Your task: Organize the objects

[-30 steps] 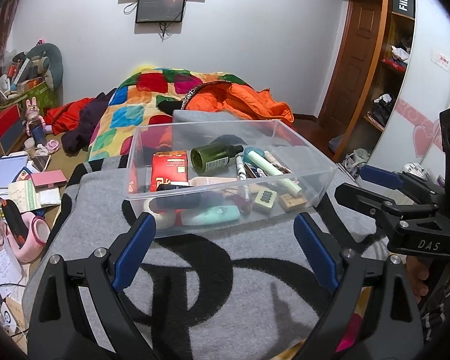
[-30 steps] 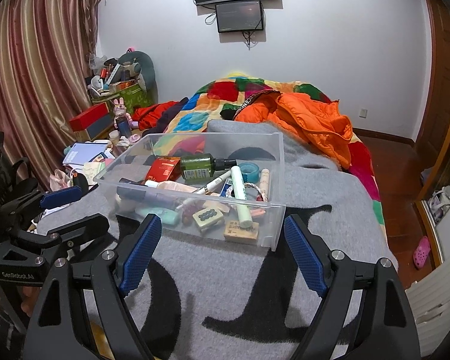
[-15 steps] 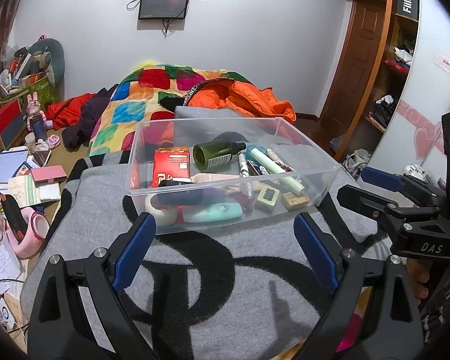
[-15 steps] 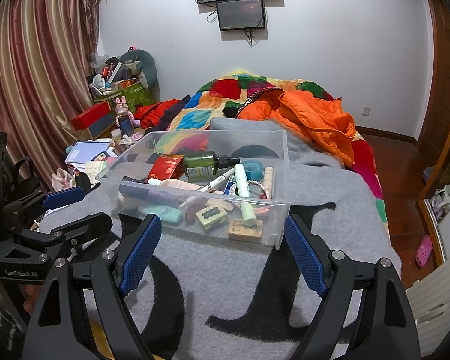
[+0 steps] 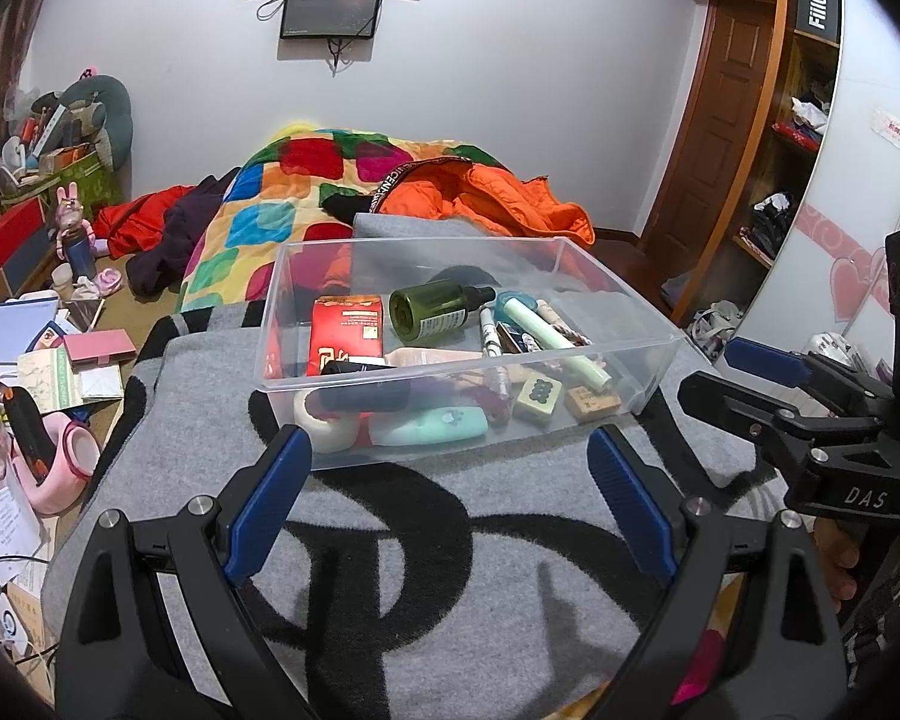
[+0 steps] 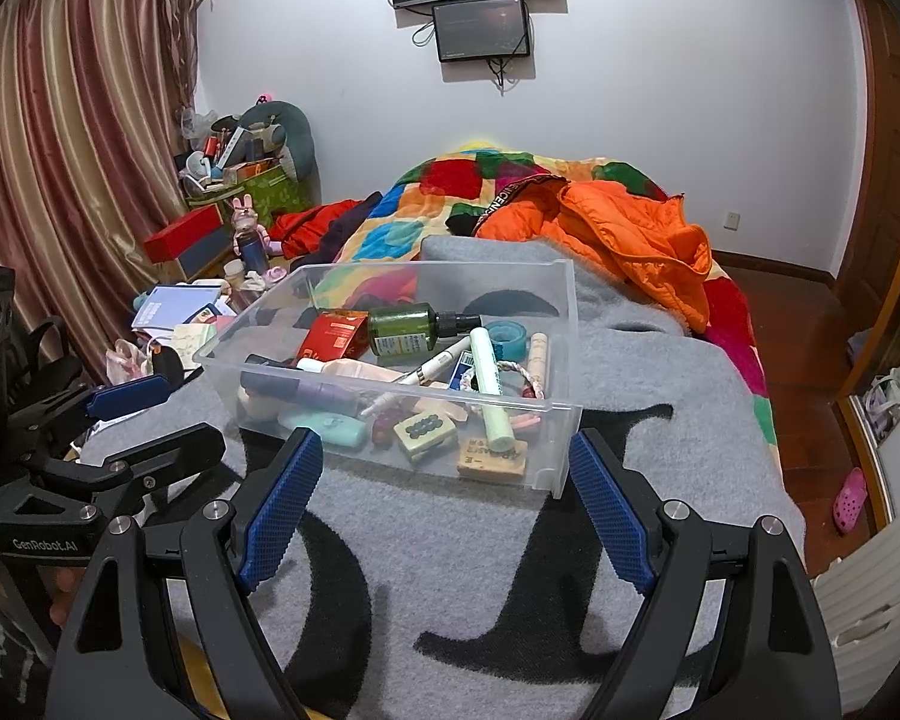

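While both grippers hover over the grey blanket [image 5: 390,540] with nothing between their fingers, a clear plastic bin [image 5: 630,300] sits on that blanket just ahead of them, holding a jumble of small items. The left gripper [image 5: 450,480] has its blue-padded fingers spread wide apart just short of the bin's near wall, and the right gripper [image 6: 444,492] is likewise spread wide, its fingertips flanking the bin's near corner without touching it. Inside the bin, a dark green bottle [image 5: 435,313] with a black cap lies on its side toward the back, beside a red box [image 5: 347,333] at the left. A pale green tube [image 5: 555,339] runs diagonally along the right side, with a white marker [image 5: 489,333] lying between it and the bottle. Against the near wall lie a roll of white tape [image 5: 324,426], a mint-coloured case [image 5: 432,426], a mahjong tile [image 5: 537,397] with a green dot pattern and a tan rectangular block [image 5: 593,401]. A dark cylinder [image 5: 360,399] rests just above the tape roll. From the right wrist view a blue tape roll [image 6: 507,336] and a braided bracelet [image 6: 510,375] also show near the bin's far right side. Behind the bin, an orange jacket [image 5: 492,204] lies crumpled on a patchwork quilt [image 5: 306,180].
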Available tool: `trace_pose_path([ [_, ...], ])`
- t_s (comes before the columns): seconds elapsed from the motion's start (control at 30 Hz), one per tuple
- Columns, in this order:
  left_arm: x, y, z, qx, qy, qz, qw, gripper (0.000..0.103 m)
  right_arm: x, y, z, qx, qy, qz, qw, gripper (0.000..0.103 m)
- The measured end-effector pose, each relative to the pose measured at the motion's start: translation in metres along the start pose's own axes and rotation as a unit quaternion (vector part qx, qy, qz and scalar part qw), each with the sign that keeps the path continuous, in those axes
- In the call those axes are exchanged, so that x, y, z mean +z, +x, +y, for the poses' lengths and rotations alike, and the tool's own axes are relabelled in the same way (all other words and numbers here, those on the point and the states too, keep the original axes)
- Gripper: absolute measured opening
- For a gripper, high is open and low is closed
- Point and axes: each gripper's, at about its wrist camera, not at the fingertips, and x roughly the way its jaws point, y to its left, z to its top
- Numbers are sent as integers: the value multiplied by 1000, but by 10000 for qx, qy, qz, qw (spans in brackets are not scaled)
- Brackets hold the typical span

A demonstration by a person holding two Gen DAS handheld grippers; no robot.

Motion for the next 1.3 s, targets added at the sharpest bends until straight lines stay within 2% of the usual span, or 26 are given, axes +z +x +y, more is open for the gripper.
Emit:
trace_pose_path([
  [1.3, -1, -4, -1, 25, 41, -92, 9999, 94, -4, 1, 5, 66, 79, 51, 9999, 82],
])
